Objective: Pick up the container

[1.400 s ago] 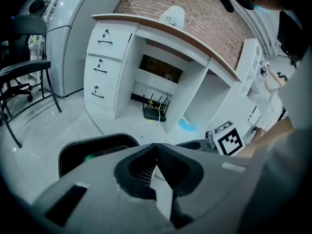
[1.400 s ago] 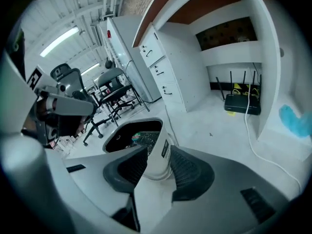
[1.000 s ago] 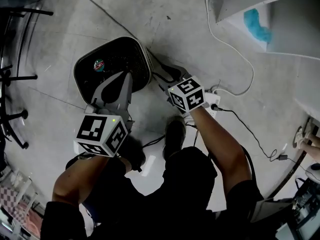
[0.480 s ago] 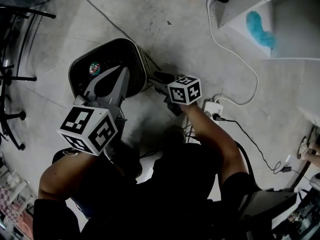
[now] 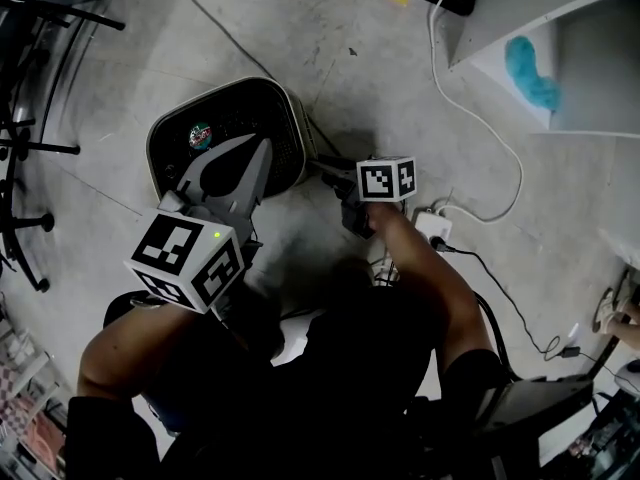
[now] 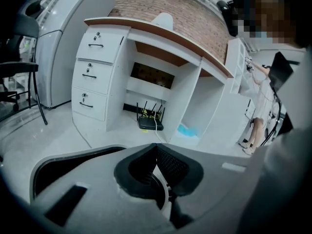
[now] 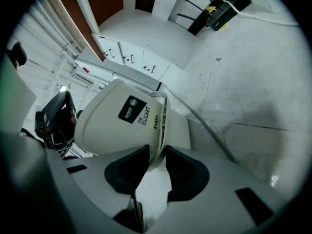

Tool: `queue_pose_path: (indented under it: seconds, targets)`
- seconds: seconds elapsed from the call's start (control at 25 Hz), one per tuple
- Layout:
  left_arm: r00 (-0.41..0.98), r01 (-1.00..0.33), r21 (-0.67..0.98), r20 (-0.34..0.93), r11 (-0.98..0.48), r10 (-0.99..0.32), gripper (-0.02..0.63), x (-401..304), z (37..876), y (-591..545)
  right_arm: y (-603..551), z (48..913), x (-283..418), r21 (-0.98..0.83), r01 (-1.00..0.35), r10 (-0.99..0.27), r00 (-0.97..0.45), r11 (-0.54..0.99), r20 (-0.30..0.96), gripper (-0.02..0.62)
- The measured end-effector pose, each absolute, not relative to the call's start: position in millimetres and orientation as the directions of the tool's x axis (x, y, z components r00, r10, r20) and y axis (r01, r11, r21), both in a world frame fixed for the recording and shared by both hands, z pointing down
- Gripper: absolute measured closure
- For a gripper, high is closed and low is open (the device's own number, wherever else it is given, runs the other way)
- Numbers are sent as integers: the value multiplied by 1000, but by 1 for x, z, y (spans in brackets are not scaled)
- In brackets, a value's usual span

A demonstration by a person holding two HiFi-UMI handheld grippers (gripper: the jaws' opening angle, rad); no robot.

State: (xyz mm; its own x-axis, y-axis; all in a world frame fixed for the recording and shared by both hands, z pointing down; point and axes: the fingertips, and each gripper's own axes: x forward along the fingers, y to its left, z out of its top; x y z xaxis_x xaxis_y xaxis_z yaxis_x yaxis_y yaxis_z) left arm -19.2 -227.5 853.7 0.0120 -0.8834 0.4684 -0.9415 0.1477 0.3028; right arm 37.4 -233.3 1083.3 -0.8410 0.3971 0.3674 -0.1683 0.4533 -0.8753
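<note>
Container [image 5: 297, 133]: one; left gripper [image 5: 259, 148], right gripper [image 5: 325, 161]

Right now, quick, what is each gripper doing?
Left gripper: jaws closed, nothing seen between them.
Right gripper: jaws have just been closing, pinching the rim of the bin.

The words "THE BUCKET" are being shown in dark letters on the pale side wall of the container [image 7: 107, 130], close to its rim. A small black label [image 7: 128, 108] with a white mark is being shown just beside those words, on the same wall, on the side away from the rim. Its print is too small to be read. A short line of tiny dark print is being shown between the words and the rim, and it cannot be read either.
</note>
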Motion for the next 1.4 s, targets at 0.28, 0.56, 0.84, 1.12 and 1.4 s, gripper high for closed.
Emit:
queue_pose_path:
  seconds: [0.28, 0.56, 0.84, 1.12, 1.4]
  targets:
    - [77, -961, 272, 456, 57, -886, 597, -12, 857, -257, -258, 1019, 56, -782, -231, 288, -839, 579, 461, 506]
    - [61, -939, 330, 431, 95, -900, 597, -28, 850, -273, -259, 938, 55, -685, -126, 288, -842, 717, 456, 503]
    - [174, -913, 408, 443, 25, -879, 585, -23, 858, -271, -246, 886, 45, -626, 10, 328, -859, 780, 394, 506]
    - [244, -755, 653, 370, 64, -896, 385, -36, 857, -266, -231, 853, 32, -567, 118, 363, -868, 815, 340, 572]
    - [332, -530, 848, 223, 14, -917, 383, -42, 852, -270, -216, 836, 17, -528, 208, 411, -859, 824, 304, 572]
